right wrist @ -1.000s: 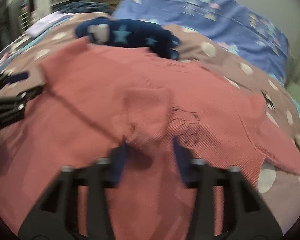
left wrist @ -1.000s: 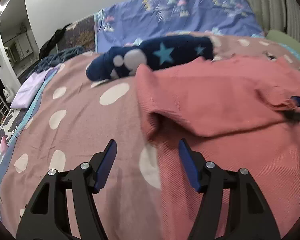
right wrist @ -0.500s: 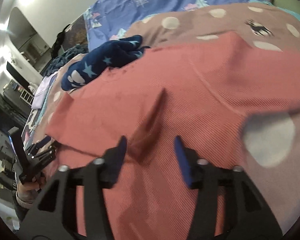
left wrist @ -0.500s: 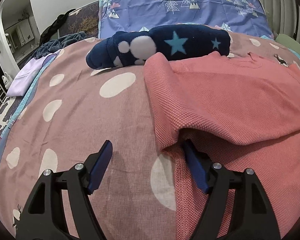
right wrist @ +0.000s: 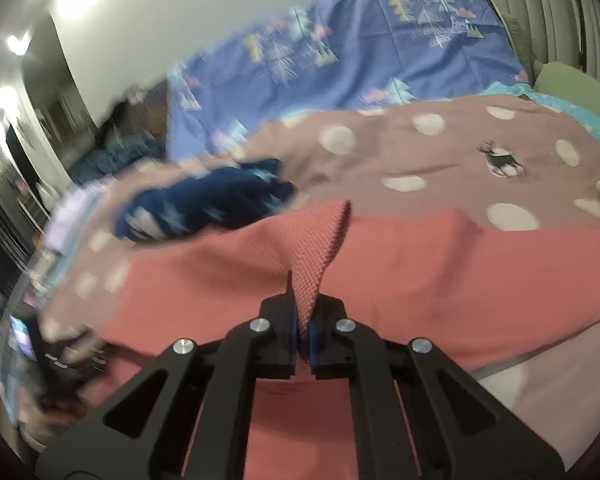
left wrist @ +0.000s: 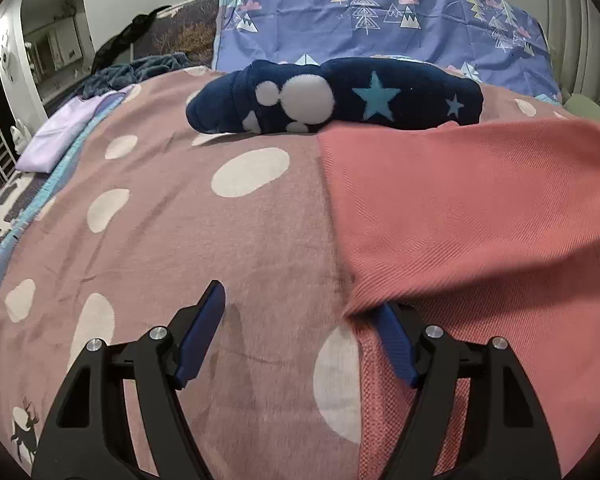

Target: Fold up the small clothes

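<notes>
Now the right gripper (right wrist: 302, 344) has just closed its jaws, and they pinch a fold of the coral-red knit garment (right wrist: 400, 264) between the blue pads; a pointed flap of the cloth stands up just beyond the tips, while the rest of the garment spreads flat ahead of the gripper and to both sides of it. Beyond the flap lies a rumpled navy fleece piece with stars (right wrist: 204, 208), blurred in this view, on the dusty-pink spotted bedspread (right wrist: 452, 148); farther still a blue tree-print sheet (right wrist: 360, 56) covers the head of the bed. The left gripper (left wrist: 296, 340) stands spread wide and holds nothing; its left finger (left wrist: 200, 340) hovers over bare bedspread (left wrist: 160, 232); its right finger (left wrist: 396, 348) sits under the folded edge of the coral-red garment (left wrist: 468, 208), which drapes over its tip; whether the pad touches the cloth I cannot tell. Well ahead of those fingers lies the navy fleece (left wrist: 340, 100); far off to their left sits a folded lilac cloth (left wrist: 60, 136).
</notes>
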The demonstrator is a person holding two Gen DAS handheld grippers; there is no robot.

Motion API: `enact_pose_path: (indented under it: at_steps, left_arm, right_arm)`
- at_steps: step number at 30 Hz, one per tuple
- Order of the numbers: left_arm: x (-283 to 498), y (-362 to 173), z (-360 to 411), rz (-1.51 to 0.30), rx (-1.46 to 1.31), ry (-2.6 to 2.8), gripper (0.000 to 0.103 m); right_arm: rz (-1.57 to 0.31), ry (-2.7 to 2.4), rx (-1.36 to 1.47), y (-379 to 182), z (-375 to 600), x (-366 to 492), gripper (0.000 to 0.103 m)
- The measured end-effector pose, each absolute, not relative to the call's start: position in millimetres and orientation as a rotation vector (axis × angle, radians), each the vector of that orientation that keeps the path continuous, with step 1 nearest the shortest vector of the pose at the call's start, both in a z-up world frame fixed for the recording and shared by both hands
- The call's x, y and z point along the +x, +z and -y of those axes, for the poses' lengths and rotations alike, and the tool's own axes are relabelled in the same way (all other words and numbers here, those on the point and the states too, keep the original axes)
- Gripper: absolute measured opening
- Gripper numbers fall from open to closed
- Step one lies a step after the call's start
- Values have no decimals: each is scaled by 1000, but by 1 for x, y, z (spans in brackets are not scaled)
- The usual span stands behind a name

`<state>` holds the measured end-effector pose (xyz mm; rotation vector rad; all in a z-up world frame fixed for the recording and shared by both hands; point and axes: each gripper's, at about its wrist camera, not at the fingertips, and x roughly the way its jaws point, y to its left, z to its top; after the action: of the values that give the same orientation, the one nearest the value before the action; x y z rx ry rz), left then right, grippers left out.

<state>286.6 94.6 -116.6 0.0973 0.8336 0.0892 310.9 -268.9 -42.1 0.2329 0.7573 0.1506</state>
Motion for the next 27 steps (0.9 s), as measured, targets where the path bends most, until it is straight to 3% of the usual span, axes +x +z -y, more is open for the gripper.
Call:
enact_pose_path:
  at_steps: [2, 5, 7, 10, 16, 20, 25, 27]
  left_arm:
    - [285, -117, -90, -832, 123, 98, 75]
    - [283, -117, -90, -830, 131, 101, 75]
    - [280, -117, -93, -832, 122, 101, 75]
    - [274, -114, -98, -825, 101, 102, 72]
    - [252, -70, -106, -690, -17, 102, 49]
    - [262, -61, -70, -669, 24, -1, 49]
    - [303, -122, -22, -846, 128, -33, 50]
    - [308, -124, -15, -862, 167, -12, 51]
  right_arm:
    - [-868, 118, 257, -71, 284, 327, 20]
    - [-913, 73, 332, -98, 305, 327, 17]
    - [-867, 74, 396, -97, 313, 317, 22]
    - [-793, 87, 339, -80, 304, 300, 22]
    - [-785, 228, 273, -77, 283, 285, 22]
    - [-872, 183, 326, -118, 289, 296, 17]
    - [-834, 218, 363, -118, 294, 292, 18]
    - [-832, 232, 381, -120, 296, 294, 18]
